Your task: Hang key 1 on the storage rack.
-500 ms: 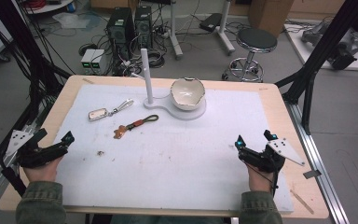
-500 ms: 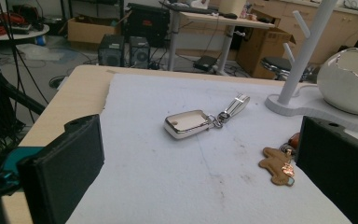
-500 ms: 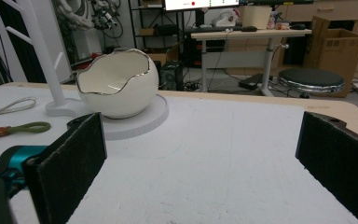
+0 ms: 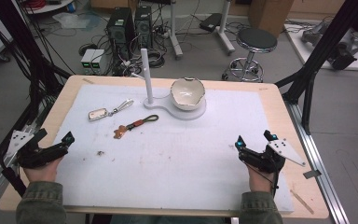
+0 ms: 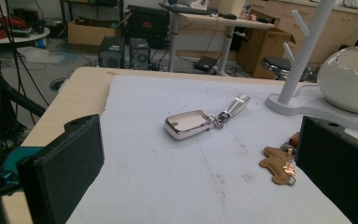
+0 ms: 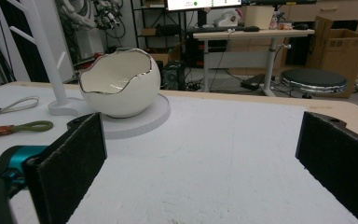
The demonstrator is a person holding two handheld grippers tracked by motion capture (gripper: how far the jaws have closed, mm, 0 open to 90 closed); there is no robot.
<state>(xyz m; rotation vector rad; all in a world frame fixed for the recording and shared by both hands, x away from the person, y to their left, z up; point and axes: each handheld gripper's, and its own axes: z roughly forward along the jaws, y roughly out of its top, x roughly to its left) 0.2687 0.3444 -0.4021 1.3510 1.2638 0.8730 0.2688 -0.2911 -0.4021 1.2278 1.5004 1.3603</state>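
Nothing shifted since the earlier frame. Left gripper (image 4: 56, 144) and right gripper (image 4: 254, 143): jaws apart, empty, resting at near edge. Key fob (image 5: 189, 123) ahead of left gripper, untouched. Pickup not begun.

White eggshell bowl (image 4: 187, 94), silver key fob (image 4: 98, 114), black tongs (image 4: 55, 144)

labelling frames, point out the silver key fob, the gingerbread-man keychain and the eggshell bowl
silver key fob (image 5: 189, 123), left gripper view, on its top face
gingerbread-man keychain (image 5: 277, 164), left gripper view, on the brown figure
eggshell bowl (image 6: 126, 88), right gripper view, on its outer wall
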